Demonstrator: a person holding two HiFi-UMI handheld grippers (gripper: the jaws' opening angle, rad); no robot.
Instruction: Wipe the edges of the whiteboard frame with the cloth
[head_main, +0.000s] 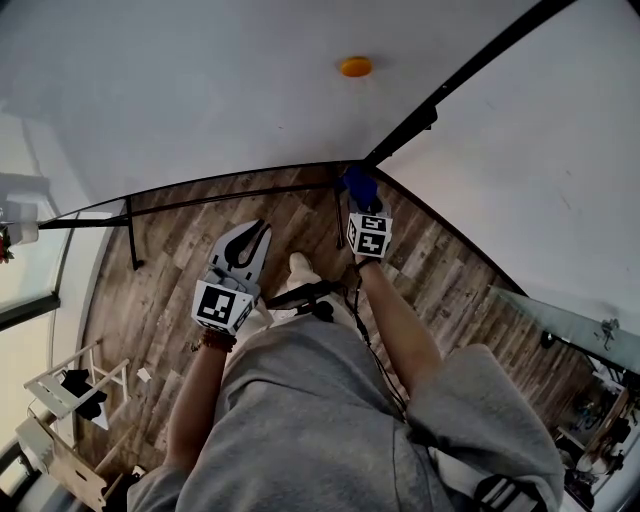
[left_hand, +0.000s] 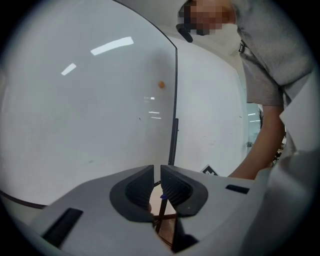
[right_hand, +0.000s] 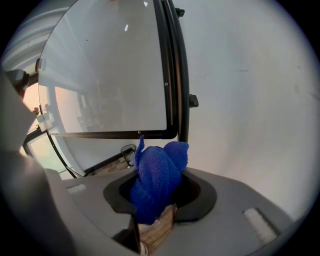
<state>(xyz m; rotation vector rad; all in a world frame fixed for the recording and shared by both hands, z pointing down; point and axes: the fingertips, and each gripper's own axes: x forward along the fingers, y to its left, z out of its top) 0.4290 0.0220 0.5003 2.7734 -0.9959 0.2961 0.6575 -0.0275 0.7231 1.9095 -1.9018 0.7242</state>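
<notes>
Right tool (right_hand: 160, 192) grips blue cloth (right_hand: 159, 170).

Cloth (right_hand: 157, 177) near whiteboard frame (right_hand: 172, 75) corner

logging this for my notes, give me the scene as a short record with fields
setting: whiteboard with black frame, wood floor
right claw: shut on blue cloth
cloth position: close to a frame corner; contact cannot be told
left claw: jaws together, nothing between, held apart from the frame
other: orange dot on the board
</notes>
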